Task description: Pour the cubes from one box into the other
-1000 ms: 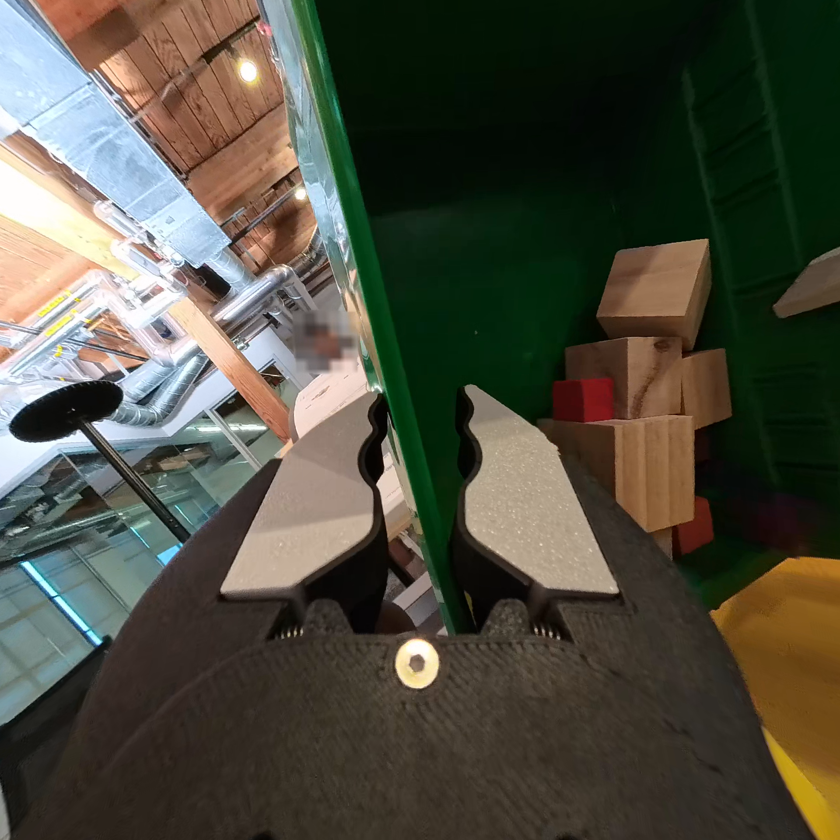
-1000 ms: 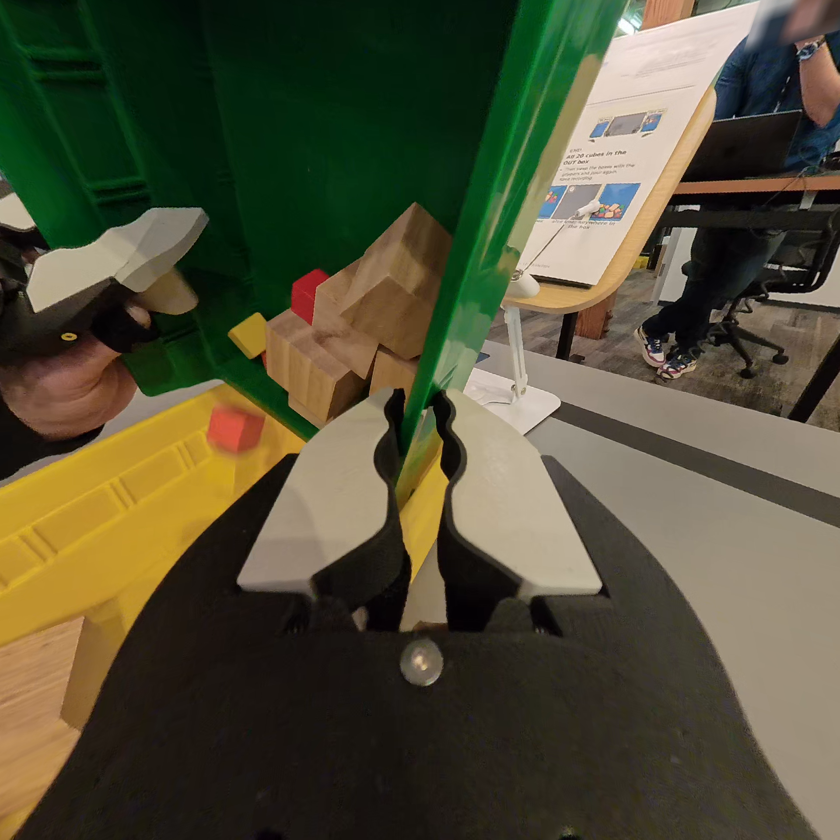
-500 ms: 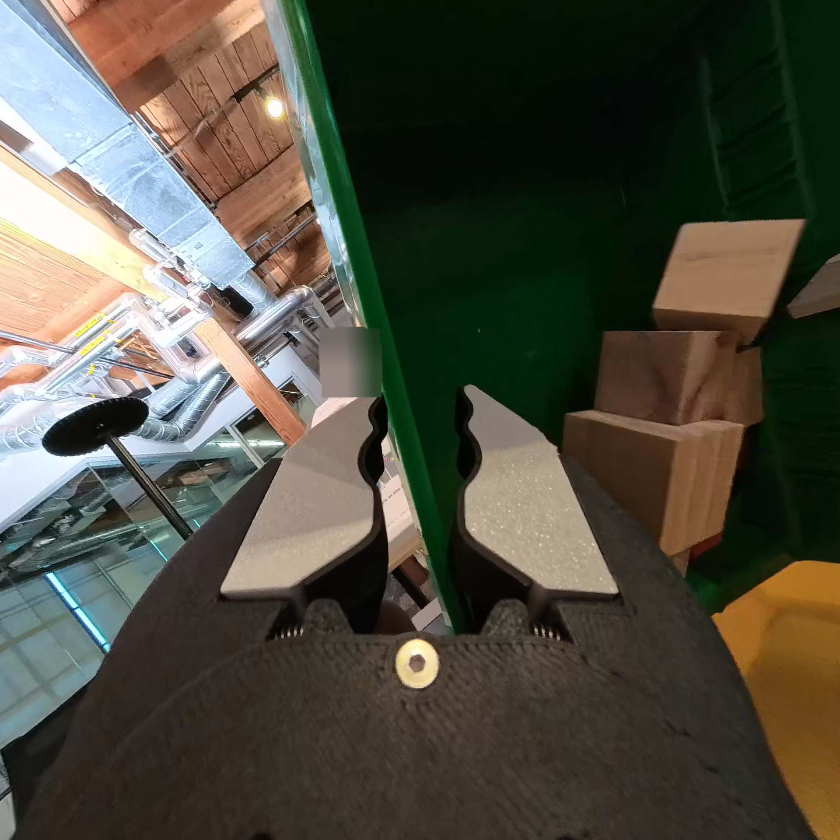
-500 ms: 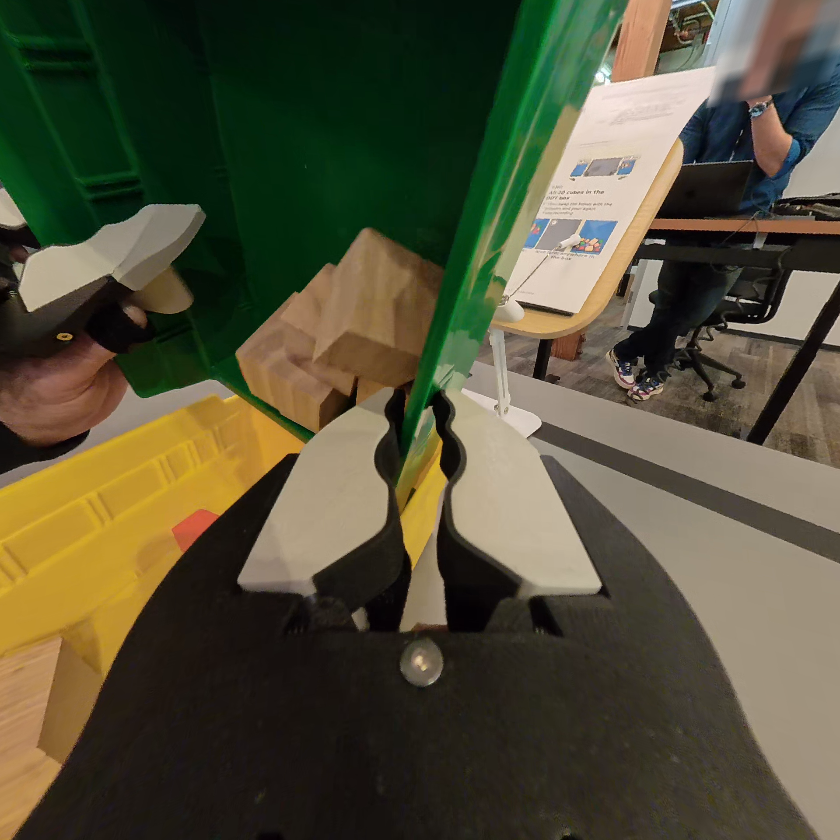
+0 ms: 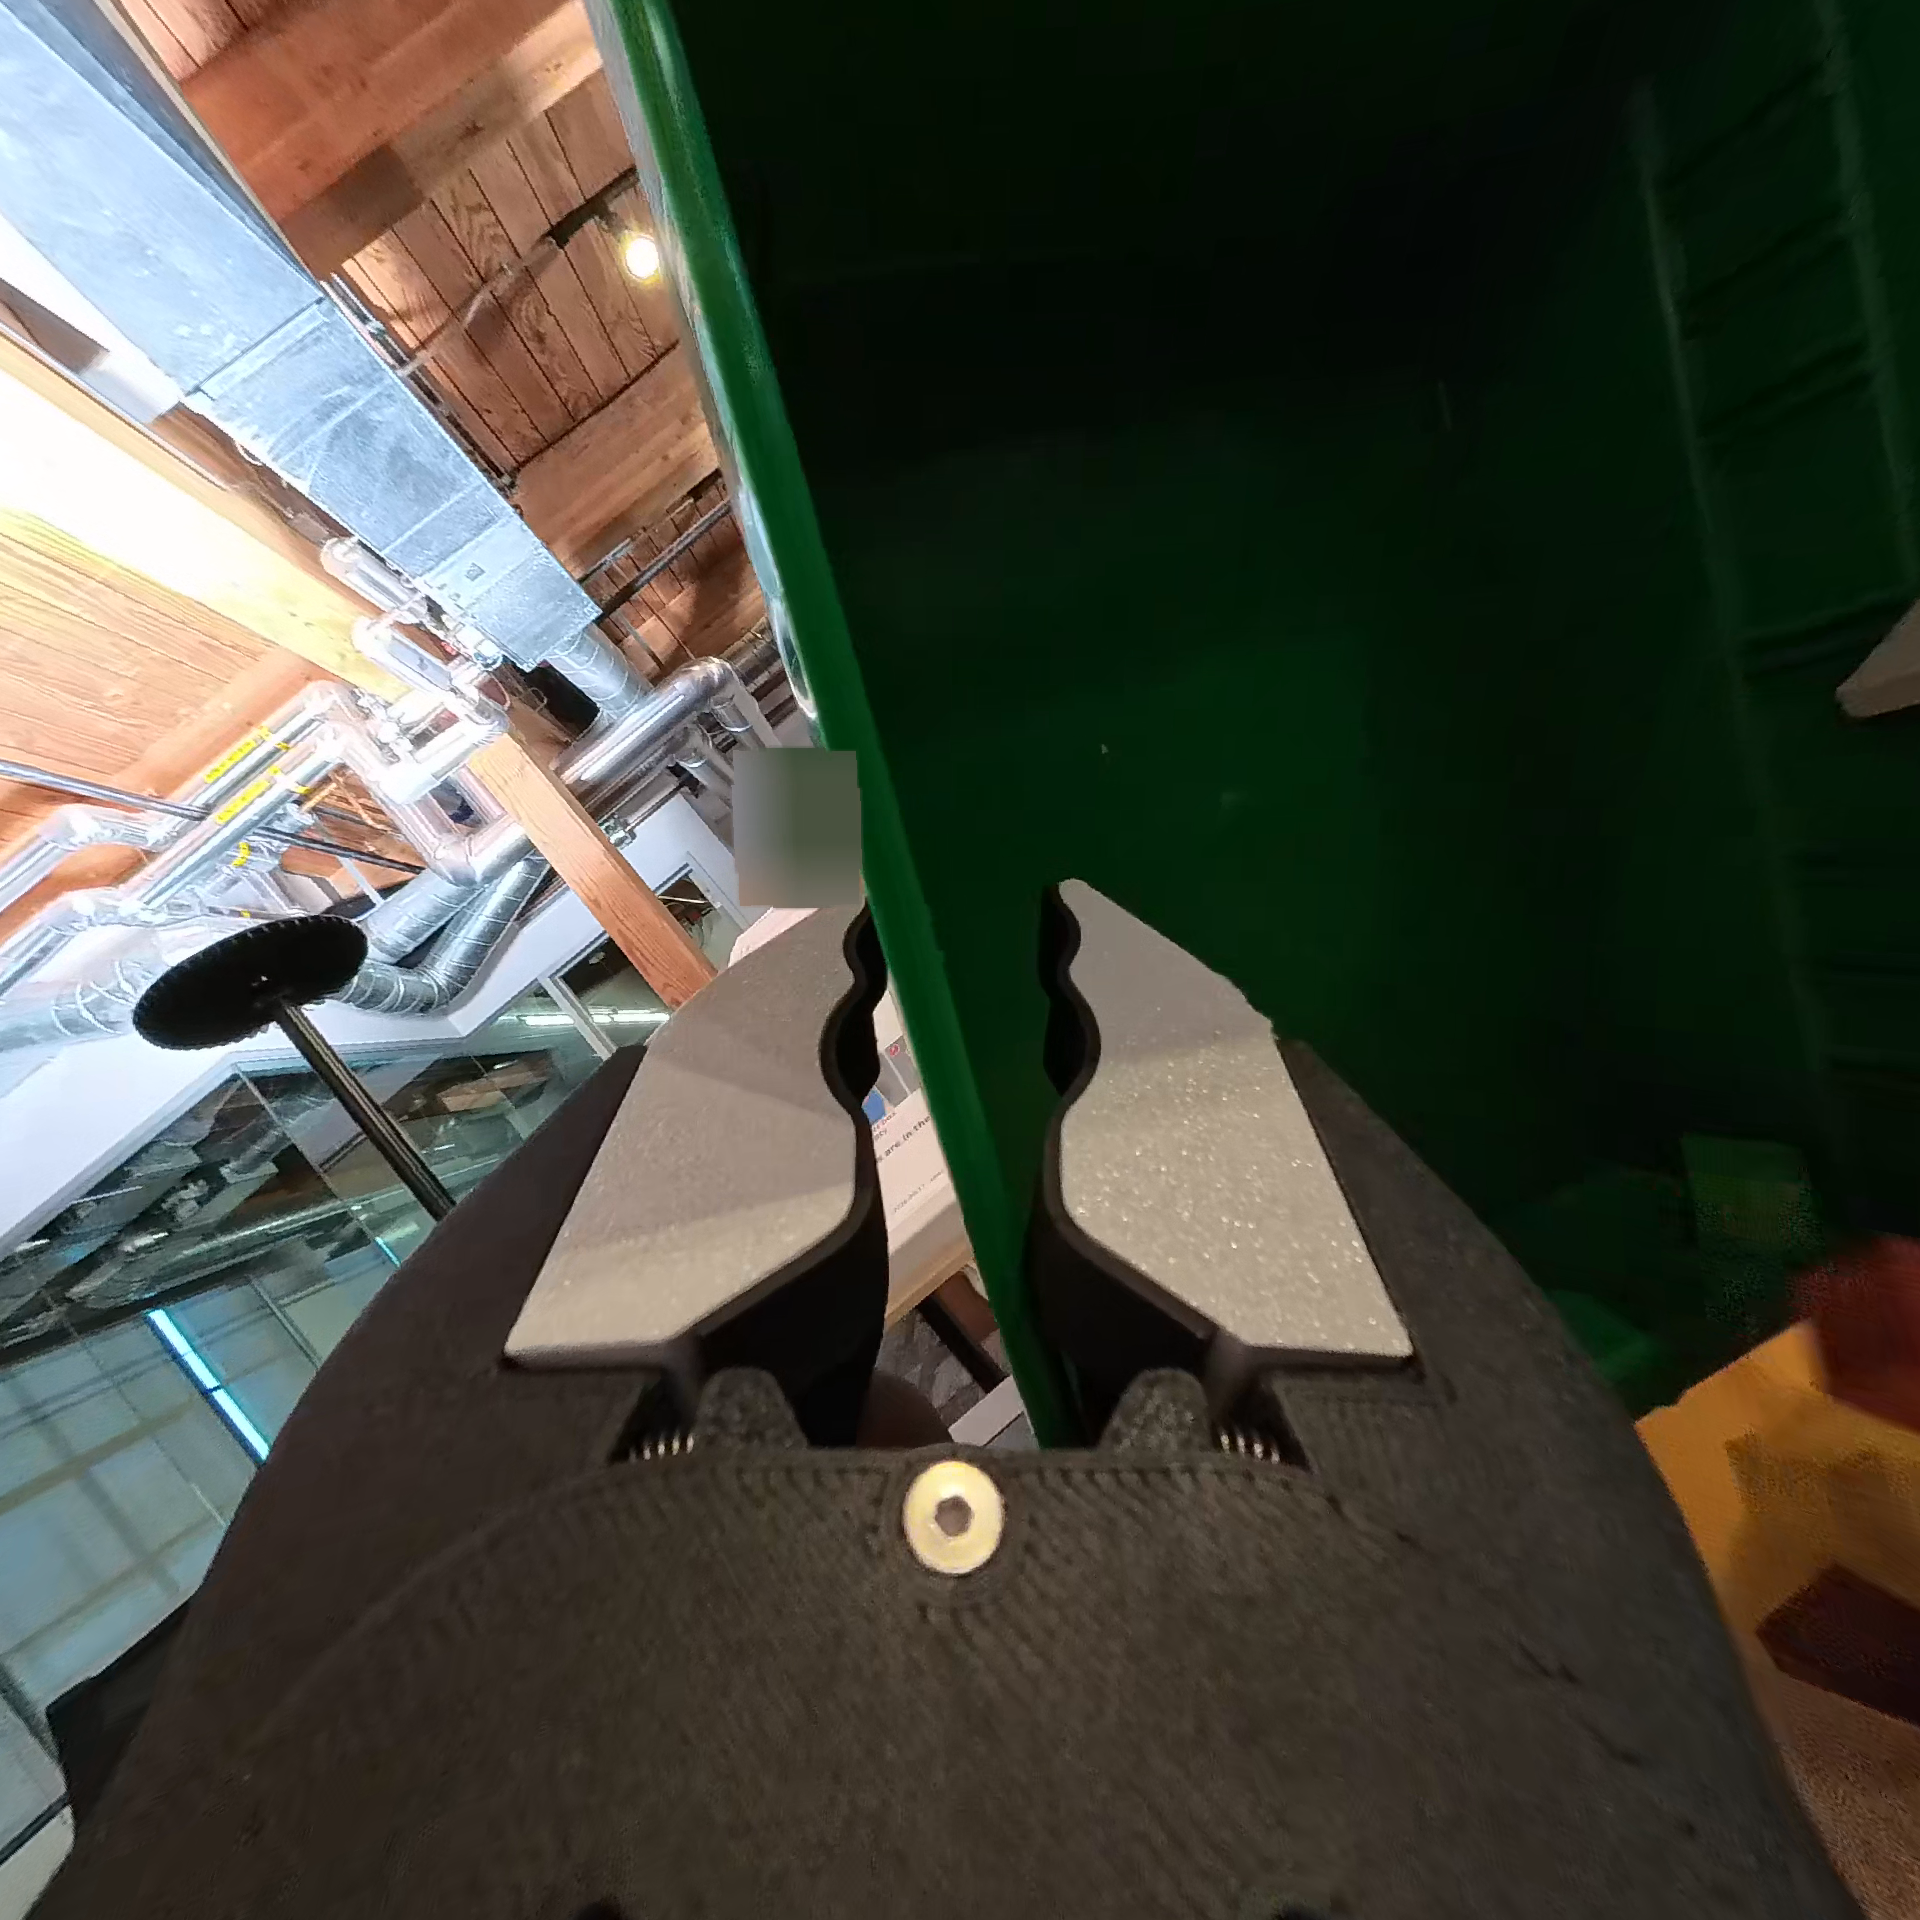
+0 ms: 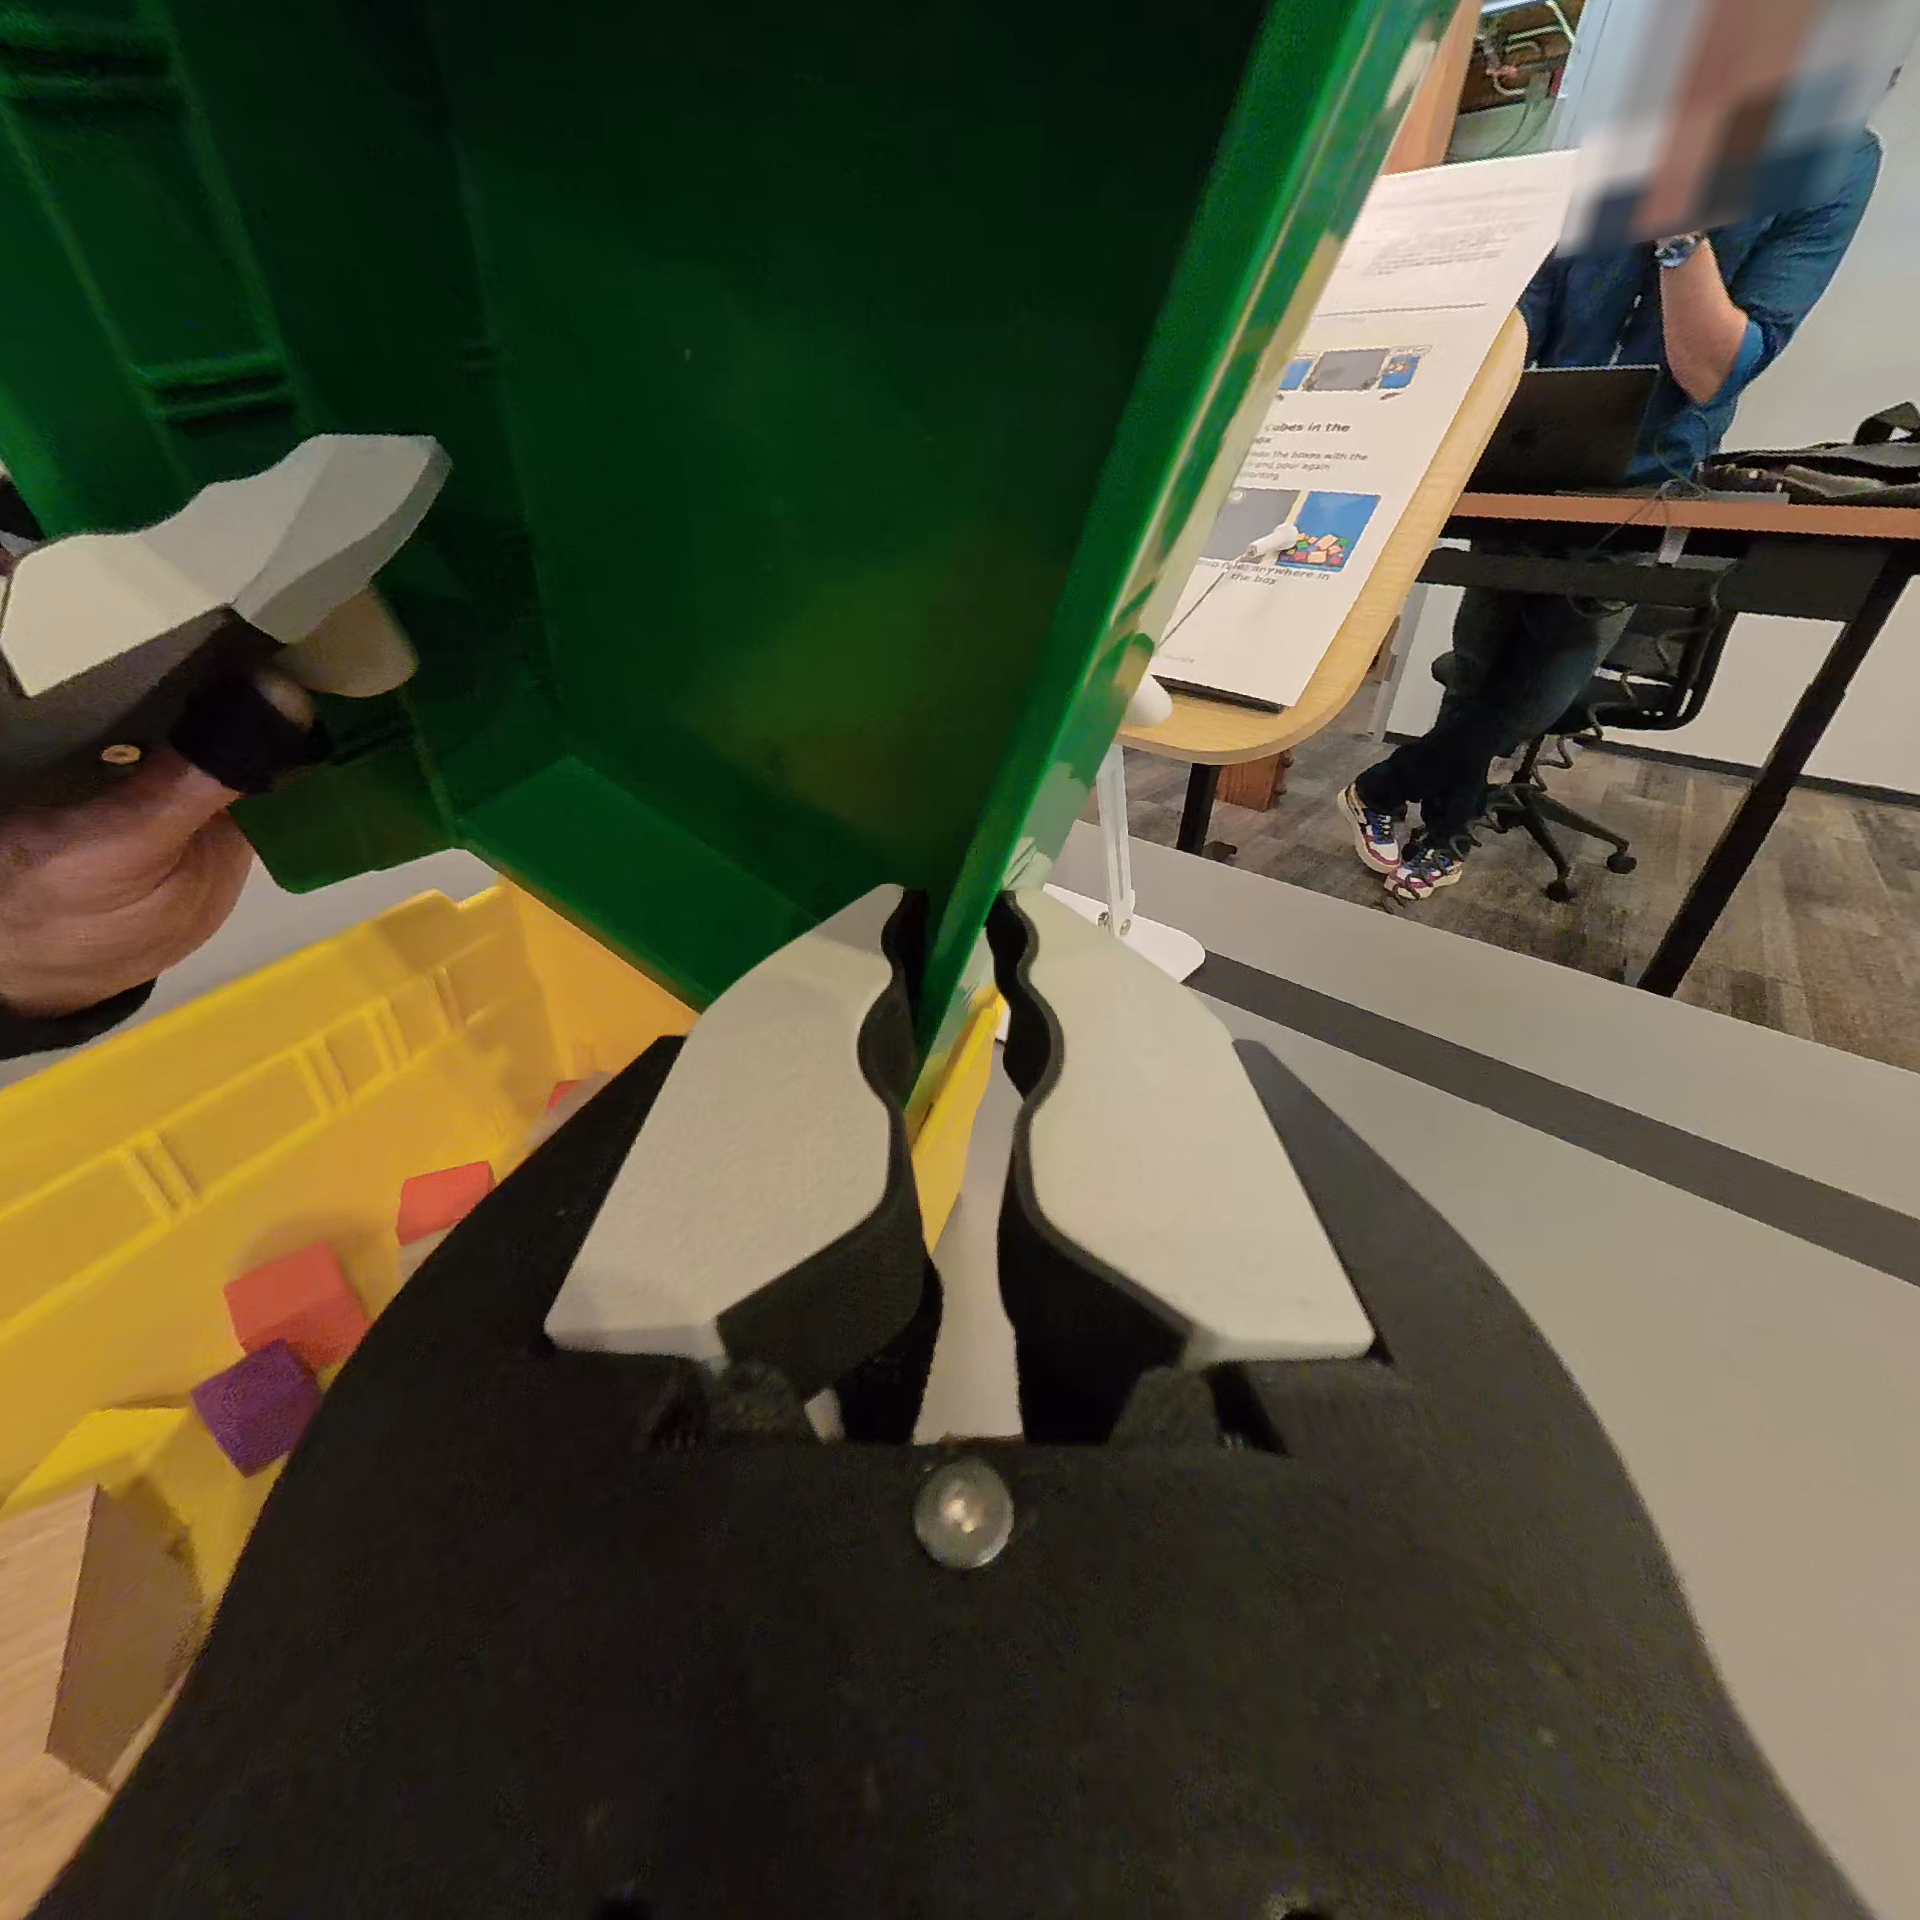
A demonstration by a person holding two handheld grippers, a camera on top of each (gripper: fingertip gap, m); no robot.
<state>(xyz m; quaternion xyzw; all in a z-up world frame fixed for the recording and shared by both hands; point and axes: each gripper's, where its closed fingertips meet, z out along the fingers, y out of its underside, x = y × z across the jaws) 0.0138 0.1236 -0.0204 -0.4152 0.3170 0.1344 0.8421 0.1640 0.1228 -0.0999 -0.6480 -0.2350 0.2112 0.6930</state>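
Note:
I hold the green box [image 6: 790, 436] tipped steeply over the yellow box [image 6: 249, 1101]. My right gripper [image 6: 951, 914] is shut on one side wall of the green box. My left gripper [image 5: 956, 914] is shut on the opposite wall [image 5: 914, 935]; it also shows at the left of the right wrist view [image 6: 239, 561]. The green box's inside [image 5: 1351, 623] looks empty in both views. Red cubes [image 6: 296, 1299], a purple cube [image 6: 255, 1403] and a large wooden block [image 6: 94, 1621] lie in the yellow box. A blurred red cube [image 5: 1870, 1320] and wooden blocks [image 5: 1766, 1455] show at the lower right of the left wrist view.
The boxes are over a grey table [image 6: 1558, 1299] with a dark stripe. Beyond it stand a tilted board with a printed sheet [image 6: 1340, 447], a desk with a laptop [image 6: 1569, 426] and a person [image 6: 1621, 582]. A black disc on a rod [image 5: 249, 971] shows at the left.
The green box has tipped further. The wooden blocks and small cubes that were piled at its lower edge have slid out into the yellow box, leaving the green box empty.

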